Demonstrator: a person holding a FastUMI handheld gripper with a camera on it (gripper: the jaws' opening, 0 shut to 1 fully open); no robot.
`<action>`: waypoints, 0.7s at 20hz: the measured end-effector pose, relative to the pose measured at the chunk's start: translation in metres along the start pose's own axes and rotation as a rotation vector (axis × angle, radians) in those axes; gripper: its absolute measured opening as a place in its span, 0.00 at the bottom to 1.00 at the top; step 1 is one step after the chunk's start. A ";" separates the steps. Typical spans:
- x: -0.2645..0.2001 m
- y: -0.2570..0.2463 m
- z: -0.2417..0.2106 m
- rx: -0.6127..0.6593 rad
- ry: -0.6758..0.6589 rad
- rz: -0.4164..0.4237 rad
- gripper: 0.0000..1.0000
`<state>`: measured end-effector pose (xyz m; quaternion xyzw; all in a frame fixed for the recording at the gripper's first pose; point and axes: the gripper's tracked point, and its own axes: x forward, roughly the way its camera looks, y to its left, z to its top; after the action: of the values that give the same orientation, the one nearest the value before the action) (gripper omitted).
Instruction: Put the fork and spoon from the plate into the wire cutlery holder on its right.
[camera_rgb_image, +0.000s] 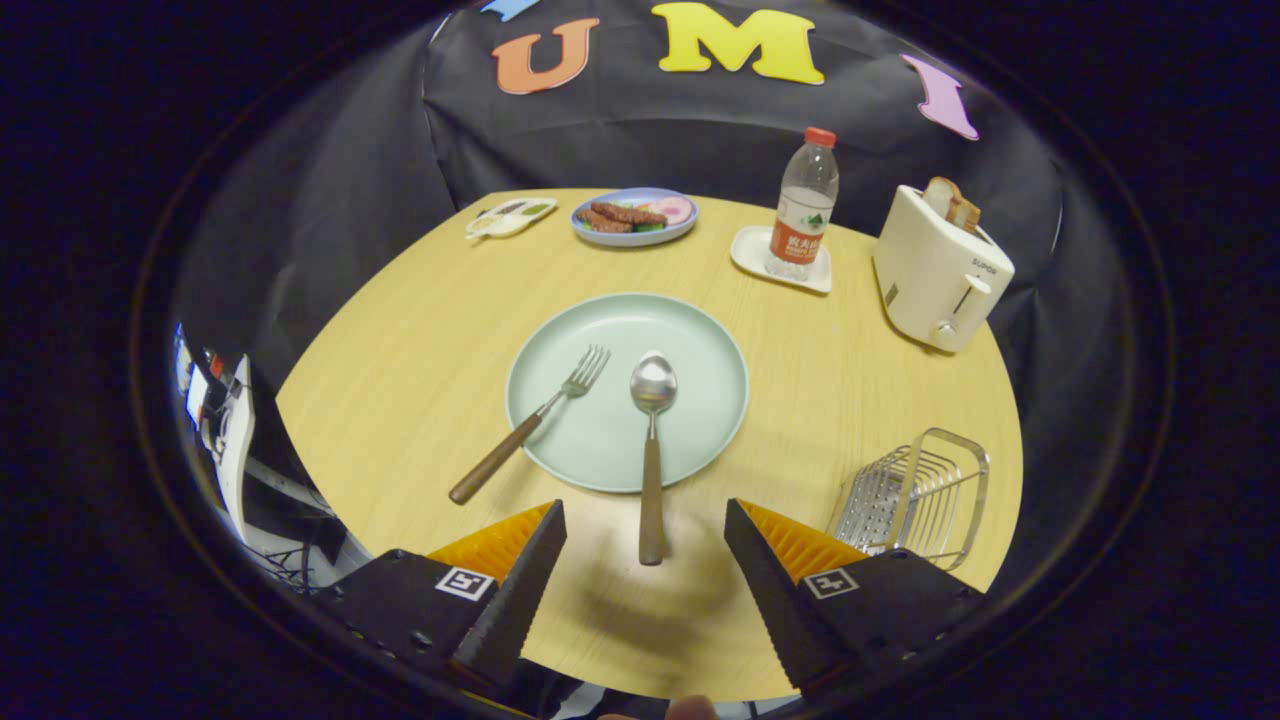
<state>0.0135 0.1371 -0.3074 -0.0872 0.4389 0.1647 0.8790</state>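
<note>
Gripper: fingers spread wide above the near edge of the table, holding nothing, touching nothing.
Spoon: right between the fingers, its wooden handle end pointing back at the gap; the metal bowl rests on the plate and the handle runs out over the near rim onto the table.
Fork: just left of the spoon, lying at a slant, tines on the plate, wooden handle trailing off the rim towards the left finger.
Plate: pale green, round, just ahead of the fingers, mid-table.
Wire cutlery holder: right of the plate, just beyond the right finger, close to the table's edge, nothing inside it.
Table: round, light wood.
Toaster: white, far right, bread sticking up from the slot.
Water bottle: red cap, upright on a small white tray beyond the plate.
Blue plate: far side, food on it.
Small white dish: just left of the blue plate.
</note>
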 end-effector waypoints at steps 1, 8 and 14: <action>0.008 0.000 -0.004 -0.004 0.031 -0.004 0.96; 0.046 0.001 -0.016 0.039 0.198 0.004 0.61; 0.049 -0.001 -0.014 0.075 0.231 0.009 0.14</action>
<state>0.0306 0.1425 -0.3552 -0.0707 0.5434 0.1411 0.8245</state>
